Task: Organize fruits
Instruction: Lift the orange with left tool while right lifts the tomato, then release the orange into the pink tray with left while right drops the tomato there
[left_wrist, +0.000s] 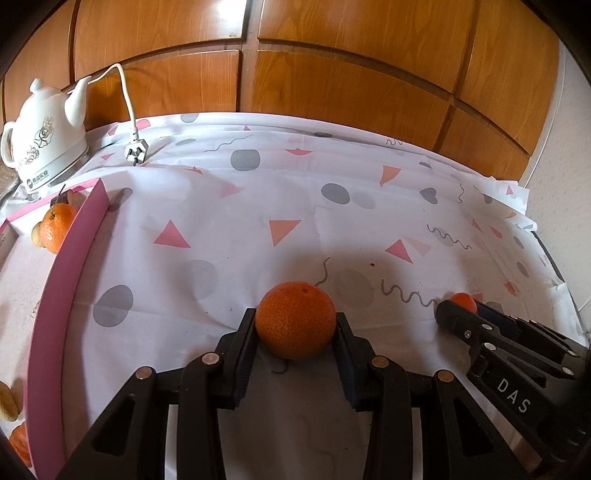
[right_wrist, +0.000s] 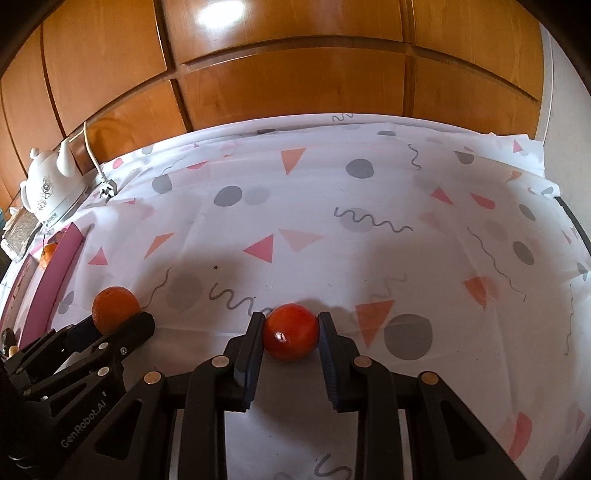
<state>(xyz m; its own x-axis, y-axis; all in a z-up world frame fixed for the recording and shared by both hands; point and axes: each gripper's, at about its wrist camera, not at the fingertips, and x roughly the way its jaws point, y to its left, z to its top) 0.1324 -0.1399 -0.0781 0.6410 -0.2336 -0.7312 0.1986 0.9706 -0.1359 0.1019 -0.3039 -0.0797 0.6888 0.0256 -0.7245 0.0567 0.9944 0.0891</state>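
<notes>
A large orange (left_wrist: 295, 325) rests on the patterned tablecloth between the fingers of my left gripper (left_wrist: 295, 315), and both pads press against its sides. A smaller, glossy red fruit (right_wrist: 291, 332) sits between the pads of my right gripper (right_wrist: 291, 317), which is shut on it. Each gripper shows in the other's view: the right gripper (left_wrist: 461, 308) with the red fruit (left_wrist: 464, 302) at the right, and the left gripper (right_wrist: 114, 321) with the orange (right_wrist: 112, 306) at the left. A pink tray (left_wrist: 62, 295) at the left holds another orange (left_wrist: 55, 227).
A white ceramic kettle (left_wrist: 44, 136) stands at the back left, its cord ending in a loose plug (left_wrist: 136, 151) on the cloth. Wooden cabinet doors (left_wrist: 332, 74) rise behind the table. The table's right edge (left_wrist: 554, 266) lies close to the right gripper.
</notes>
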